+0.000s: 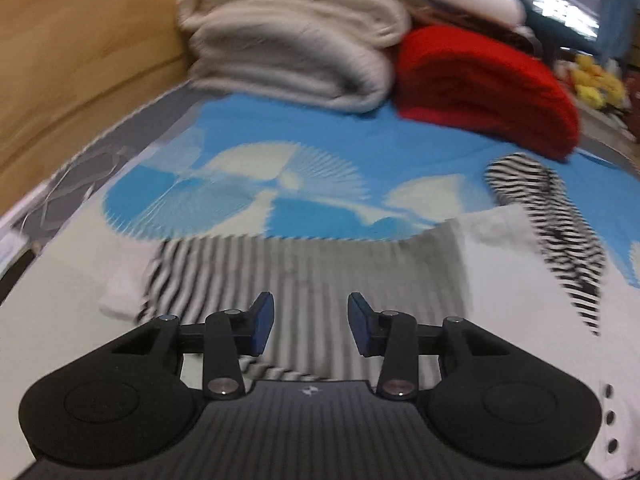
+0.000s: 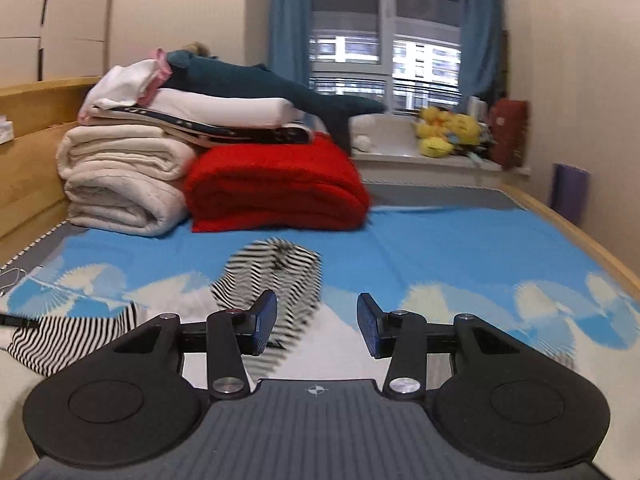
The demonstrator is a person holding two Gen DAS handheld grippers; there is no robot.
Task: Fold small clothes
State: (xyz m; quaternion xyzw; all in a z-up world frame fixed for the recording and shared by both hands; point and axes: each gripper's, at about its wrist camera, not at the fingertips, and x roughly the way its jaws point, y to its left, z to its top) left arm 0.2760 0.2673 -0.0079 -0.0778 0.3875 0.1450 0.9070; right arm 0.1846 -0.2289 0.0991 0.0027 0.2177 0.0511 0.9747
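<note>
Slippage is threatening: both hand-held grippers, left [image 1: 311, 324] and right [image 2: 317, 326], are hovering spread, empty, over the striped garment [image 1: 304, 280], risking a one-layer grab.

No readable text, labels, brands or numbers.

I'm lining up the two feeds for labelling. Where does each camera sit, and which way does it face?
Left wrist: on the left tool, low over the striped garment on the bed, facing the cream blanket and wooden headboard; only its open fingers show.
Right wrist: on the right tool, higher, facing the window; open fingers show, nothing between them.
Shared: striped garment, cream blanket, red blanket, blue bedsheet.
</note>
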